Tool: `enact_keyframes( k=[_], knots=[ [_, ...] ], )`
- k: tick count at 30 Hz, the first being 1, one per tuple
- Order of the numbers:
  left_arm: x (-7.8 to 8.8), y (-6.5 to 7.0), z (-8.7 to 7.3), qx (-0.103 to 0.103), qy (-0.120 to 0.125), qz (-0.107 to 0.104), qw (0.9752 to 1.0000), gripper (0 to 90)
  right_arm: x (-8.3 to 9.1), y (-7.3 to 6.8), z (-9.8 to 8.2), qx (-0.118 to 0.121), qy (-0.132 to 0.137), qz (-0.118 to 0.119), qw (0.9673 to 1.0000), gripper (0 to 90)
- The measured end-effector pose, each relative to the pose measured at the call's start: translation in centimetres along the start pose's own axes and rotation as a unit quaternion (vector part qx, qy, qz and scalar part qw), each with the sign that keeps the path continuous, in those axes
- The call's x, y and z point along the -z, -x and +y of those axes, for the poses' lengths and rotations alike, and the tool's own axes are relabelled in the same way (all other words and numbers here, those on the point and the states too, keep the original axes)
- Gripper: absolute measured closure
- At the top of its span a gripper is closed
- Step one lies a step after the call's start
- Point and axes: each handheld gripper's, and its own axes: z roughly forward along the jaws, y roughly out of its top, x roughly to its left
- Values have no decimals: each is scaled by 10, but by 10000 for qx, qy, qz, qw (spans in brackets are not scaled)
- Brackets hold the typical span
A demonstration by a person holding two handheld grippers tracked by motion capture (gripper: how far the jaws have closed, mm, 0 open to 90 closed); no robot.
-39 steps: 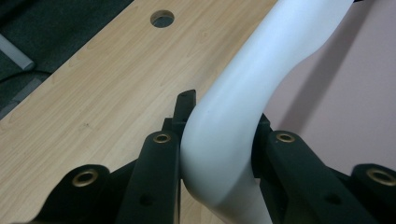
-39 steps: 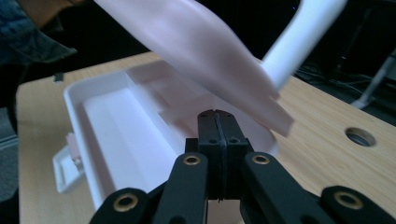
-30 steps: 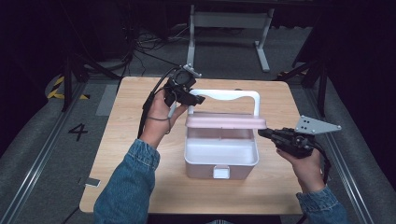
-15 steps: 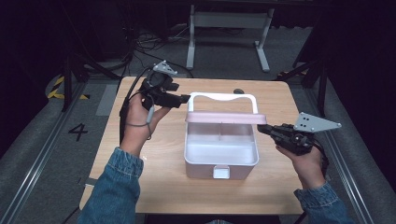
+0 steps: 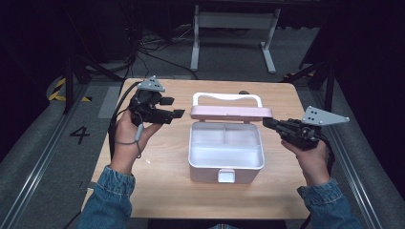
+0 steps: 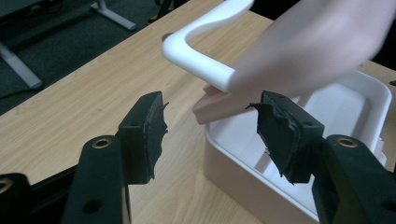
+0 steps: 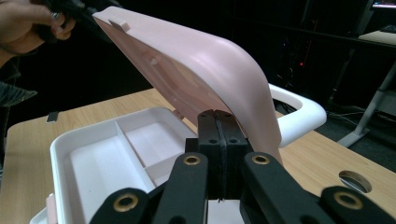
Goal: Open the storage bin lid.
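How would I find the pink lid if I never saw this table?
Look at the middle of the wooden table, where a white box sits open. The pink lid stands raised along its far edge, in front of the white handle. It is the one pink slab among white parts.

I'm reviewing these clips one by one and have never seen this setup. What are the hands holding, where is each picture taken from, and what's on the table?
A person holds hand-operated tongs in each hand. One camera looks down from above; the other two ride on the tongs. On the wooden table sits a white box with inner compartments, its pink lid raised and its white handle behind. The left tongs are open beside the box, holding nothing. The right tongs are shut at the lid's edge; whether they pinch it is unclear.
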Motion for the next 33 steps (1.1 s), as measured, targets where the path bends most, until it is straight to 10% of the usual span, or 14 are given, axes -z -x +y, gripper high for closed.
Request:
enact_keyframes(
  k=[19, 33],
  knots=[
    [-23, 9, -23, -464, 310, 239, 9982, 329, -7, 10, 7, -25, 245, -228, 9994, 899],
    [-39, 15, -5, -444, 814, 192, 9955, 316, -7, 11, 5, -106, 248, -188, 9995, 898]
  ],
)
